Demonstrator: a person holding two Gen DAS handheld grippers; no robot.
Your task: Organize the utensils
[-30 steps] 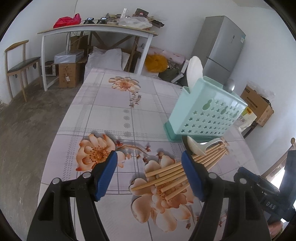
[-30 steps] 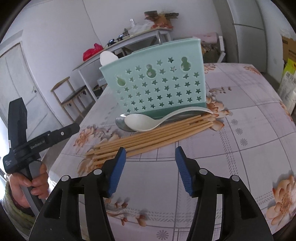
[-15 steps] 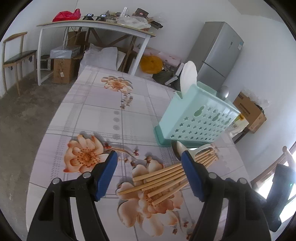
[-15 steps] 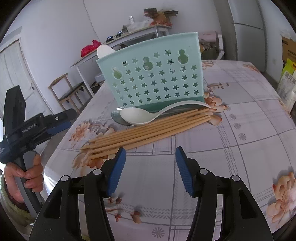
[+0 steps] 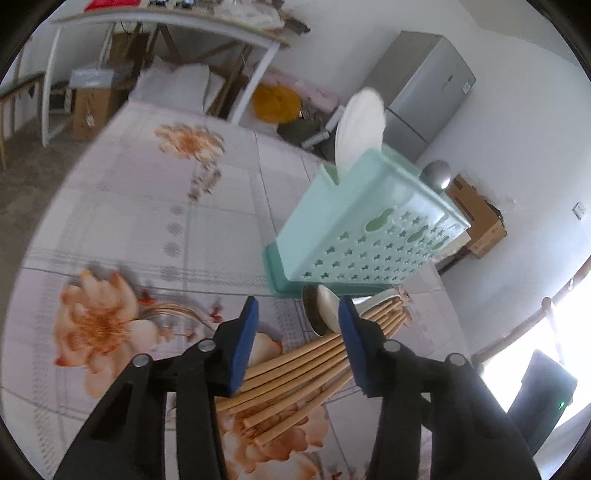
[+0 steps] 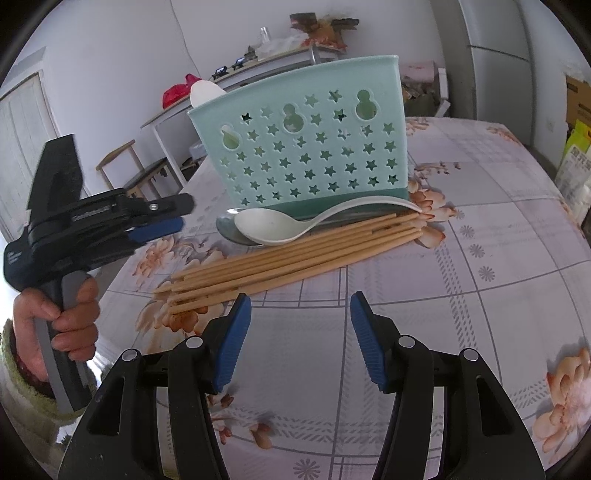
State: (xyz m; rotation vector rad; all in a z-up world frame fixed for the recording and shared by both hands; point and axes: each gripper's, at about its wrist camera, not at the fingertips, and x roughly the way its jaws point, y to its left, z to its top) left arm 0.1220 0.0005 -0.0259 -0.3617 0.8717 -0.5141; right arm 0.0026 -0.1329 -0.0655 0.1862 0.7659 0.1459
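Observation:
A mint-green utensil holder (image 6: 306, 155) with star cut-outs stands on the flowered tablecloth; a white spoon (image 5: 358, 129) and a metal utensil (image 5: 436, 173) stick out of it. In front of it lie a bundle of wooden chopsticks (image 6: 295, 254), a white spoon (image 6: 273, 229) and a metal spoon (image 6: 227, 227). My left gripper (image 5: 297, 317) is open and hovers above the near ends of the chopsticks (image 5: 295, 373), close to the spoons (image 5: 321, 310); it also shows in the right wrist view (image 6: 159, 221). My right gripper (image 6: 300, 314) is open and empty, just short of the chopsticks.
The table (image 6: 480, 258) runs far and to the right. A grey fridge (image 5: 424, 92), cardboard boxes (image 5: 476, 218), a cluttered white side table (image 5: 166, 26) and a wooden chair (image 6: 136, 166) stand around the room.
My left gripper has moved forward and down over the chopsticks, tilting, and its jaws have narrowed. My right gripper has edged closer to the chopsticks.

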